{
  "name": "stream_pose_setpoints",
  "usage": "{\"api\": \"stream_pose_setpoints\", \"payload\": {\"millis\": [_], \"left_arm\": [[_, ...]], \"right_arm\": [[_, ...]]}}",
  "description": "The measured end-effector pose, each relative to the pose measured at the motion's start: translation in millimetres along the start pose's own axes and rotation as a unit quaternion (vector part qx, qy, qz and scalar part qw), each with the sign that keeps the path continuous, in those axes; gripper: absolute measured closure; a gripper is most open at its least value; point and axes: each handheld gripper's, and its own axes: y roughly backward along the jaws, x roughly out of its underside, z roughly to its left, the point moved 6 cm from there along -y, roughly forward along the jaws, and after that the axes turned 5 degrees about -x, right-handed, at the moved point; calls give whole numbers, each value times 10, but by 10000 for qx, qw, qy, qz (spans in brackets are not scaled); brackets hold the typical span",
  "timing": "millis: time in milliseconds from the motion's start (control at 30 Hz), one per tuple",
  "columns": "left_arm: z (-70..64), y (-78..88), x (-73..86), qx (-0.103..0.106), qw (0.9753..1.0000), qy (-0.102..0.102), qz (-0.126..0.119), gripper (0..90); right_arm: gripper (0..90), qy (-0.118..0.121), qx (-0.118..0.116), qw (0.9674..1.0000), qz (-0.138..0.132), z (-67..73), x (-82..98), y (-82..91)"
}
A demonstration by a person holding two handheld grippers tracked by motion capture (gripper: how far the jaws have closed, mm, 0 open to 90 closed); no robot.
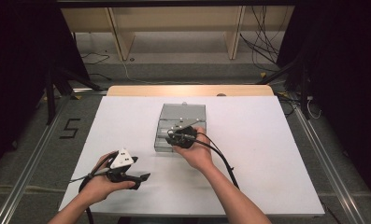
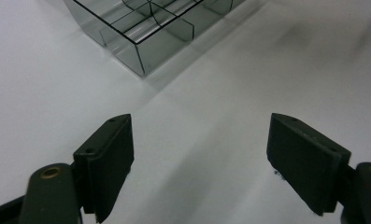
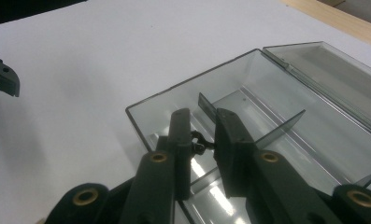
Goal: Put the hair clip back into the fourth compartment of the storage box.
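A clear grey compartment box (image 1: 160,140) lies mid-table with its lid (image 1: 183,112) folded open at the far side. My right gripper (image 1: 174,137) hangs over the box's near compartments. In the right gripper view its jaws (image 3: 203,119) stand close together above the front compartment, shut on a small black part (image 3: 198,141) by the box's rim (image 3: 139,122) and a divider (image 3: 276,128). My left gripper (image 1: 143,169) rests low over the white table near the front left. It is open (image 2: 199,158) with nothing between its fingers, and a box corner (image 2: 139,49) lies ahead of it.
A white board (image 1: 267,154) covers the table, with a wooden edge (image 1: 141,90) at the far side. Cables trail from both grippers toward the front edge. One jaw of the left gripper (image 3: 3,77) shows at the left of the right gripper view.
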Motion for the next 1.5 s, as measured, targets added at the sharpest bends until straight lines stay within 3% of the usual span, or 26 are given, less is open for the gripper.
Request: {"api": "stream_pose_setpoints", "payload": {"millis": [1500], "left_arm": [[-1,-6,2,13,10000,1,5,227]], "right_arm": [[775,-39,-66,9997,240,40,-55,-258]]}}
